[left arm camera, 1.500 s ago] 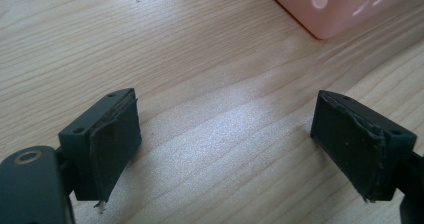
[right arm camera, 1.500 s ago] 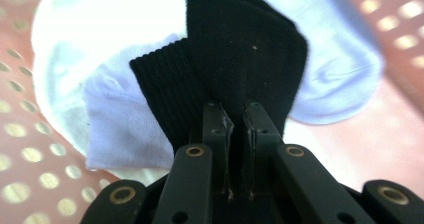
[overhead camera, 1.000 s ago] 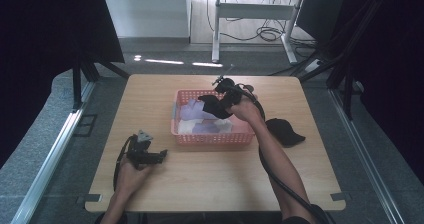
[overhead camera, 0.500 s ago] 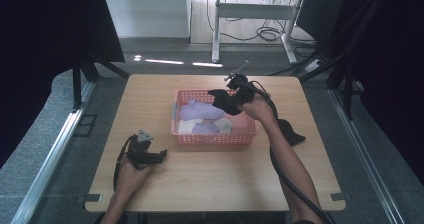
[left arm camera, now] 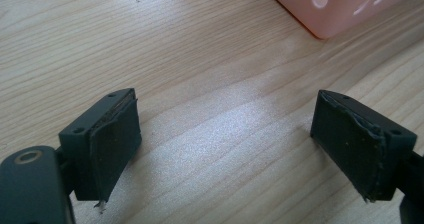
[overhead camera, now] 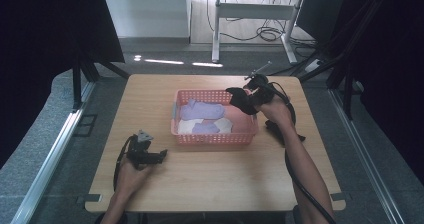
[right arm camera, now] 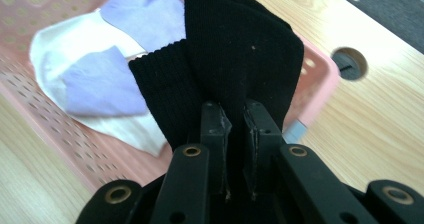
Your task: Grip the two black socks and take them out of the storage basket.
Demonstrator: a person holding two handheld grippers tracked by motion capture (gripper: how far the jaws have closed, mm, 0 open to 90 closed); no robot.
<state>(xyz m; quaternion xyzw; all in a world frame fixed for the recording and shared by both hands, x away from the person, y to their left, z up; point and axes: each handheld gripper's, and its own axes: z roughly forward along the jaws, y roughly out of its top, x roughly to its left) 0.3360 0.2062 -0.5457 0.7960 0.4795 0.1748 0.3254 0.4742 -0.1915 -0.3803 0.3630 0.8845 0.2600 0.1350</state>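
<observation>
Pinching a black sock tightly, your right tool hangs above the pink basket's right end; your left tool gapes wide and empty, low over the bare worktop.

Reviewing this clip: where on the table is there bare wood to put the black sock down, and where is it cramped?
Bare wood lies in front of the pink basket, between the left tongs and the person's right forearm, and along the table's left side beside the basket. It is crowded at the right edge, where dark cloth lies under the arm. The right tongs hold the black sock over the basket's right end.
</observation>
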